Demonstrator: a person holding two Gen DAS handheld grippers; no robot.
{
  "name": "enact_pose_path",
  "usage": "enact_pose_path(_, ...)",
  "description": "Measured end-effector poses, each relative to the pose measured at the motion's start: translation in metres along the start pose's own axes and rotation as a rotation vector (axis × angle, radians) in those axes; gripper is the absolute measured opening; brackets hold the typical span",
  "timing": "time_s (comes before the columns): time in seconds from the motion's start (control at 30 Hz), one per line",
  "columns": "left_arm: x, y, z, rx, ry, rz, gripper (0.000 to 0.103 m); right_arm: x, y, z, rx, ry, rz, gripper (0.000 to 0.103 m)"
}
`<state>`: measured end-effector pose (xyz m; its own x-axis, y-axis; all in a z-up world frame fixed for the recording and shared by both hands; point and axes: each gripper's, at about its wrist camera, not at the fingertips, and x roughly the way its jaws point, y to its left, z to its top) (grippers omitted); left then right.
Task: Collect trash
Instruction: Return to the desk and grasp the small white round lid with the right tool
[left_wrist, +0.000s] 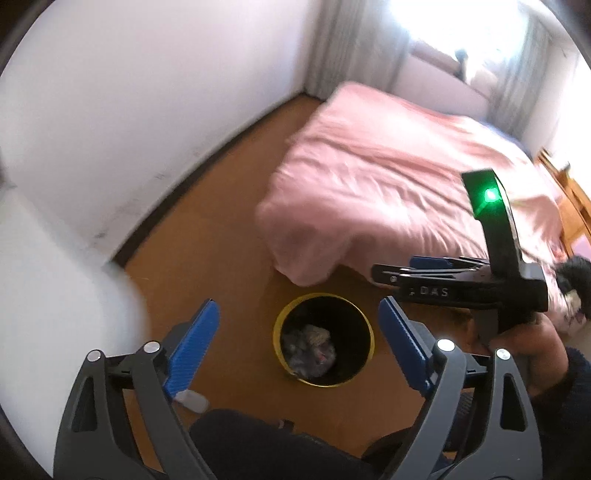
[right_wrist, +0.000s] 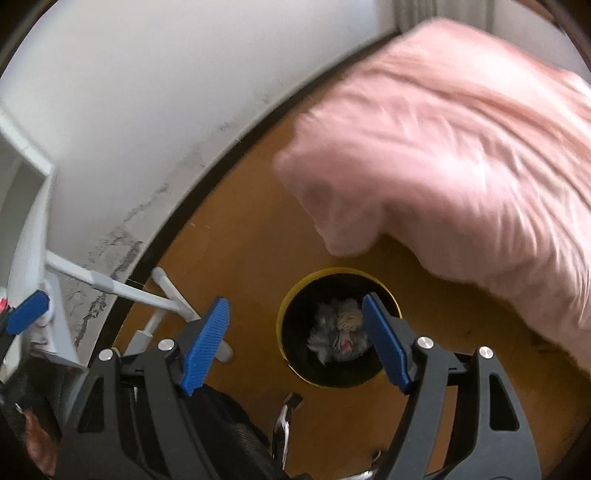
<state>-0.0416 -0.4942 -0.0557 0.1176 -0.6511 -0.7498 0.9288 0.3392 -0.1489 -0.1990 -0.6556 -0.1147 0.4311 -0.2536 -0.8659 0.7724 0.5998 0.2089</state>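
Right wrist view, yellow-rimmed bin (right_wrist: 295, 306), crumpled trash (right_wrist: 334, 330) inside, on floor

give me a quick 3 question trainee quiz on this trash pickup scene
1. True or false: both tongs, left and right, are open and hold nothing.
2. What lies in the bin? A) nothing B) crumpled trash C) a shoe
3. Fill in: the bin stands on the floor near the corner of the pink ____.

Key:
1. True. Blue pads are spread apart in both wrist views, with nothing between them.
2. B. Grey crumpled trash sits at the bottom.
3. Bed.
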Motion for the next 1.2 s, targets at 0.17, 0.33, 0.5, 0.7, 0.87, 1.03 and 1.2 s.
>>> enact_pose_path(0.17, -0.081, 0.076, -0.013, -0.114, -0.105, 0.150, 0.091, -0.028, 0.099, 0.010, -0.191, -0.078, 0.100, 0.072)
enact_pose_path(0.33, -0.166, 0.180, -0.062, -0.314, -0.127, 0.405, 0.091, -0.042, 0.248, 0.009, -0.456, -0.098, 0.268, 0.072)
enact_pose_path(0.5, -0.251, 0.266, -0.133, -0.524, -0.142, 0.631, 0.091, -0.040, 0.412, -0.027, -0.739, -0.047, 0.439, 0.072)
enact_pose_path(0.7, -0.319, 0.326, -0.209, -0.706, -0.134, 0.773, 0.091, -0.026, 0.553, -0.085, -0.973, 0.019, 0.535, 0.072)
enact_pose_path(0.87, -0.331, 0.360, -0.232, -0.762, -0.118, 0.798, 0.091, -0.007, 0.626, -0.121, -1.072, 0.052, 0.524, 0.070)
enact_pose_path(1.03, -0.330, 0.375, -0.226, -0.754, -0.116, 0.787, 0.091, 0.003, 0.655, -0.132, -1.114, 0.049, 0.499, 0.063)
enact_pose_path(1.2, -0.313, 0.397, -0.198, -0.711, -0.107, 0.767, 0.091, 0.010, 0.664, -0.136, -1.139, 0.016, 0.471, 0.032)
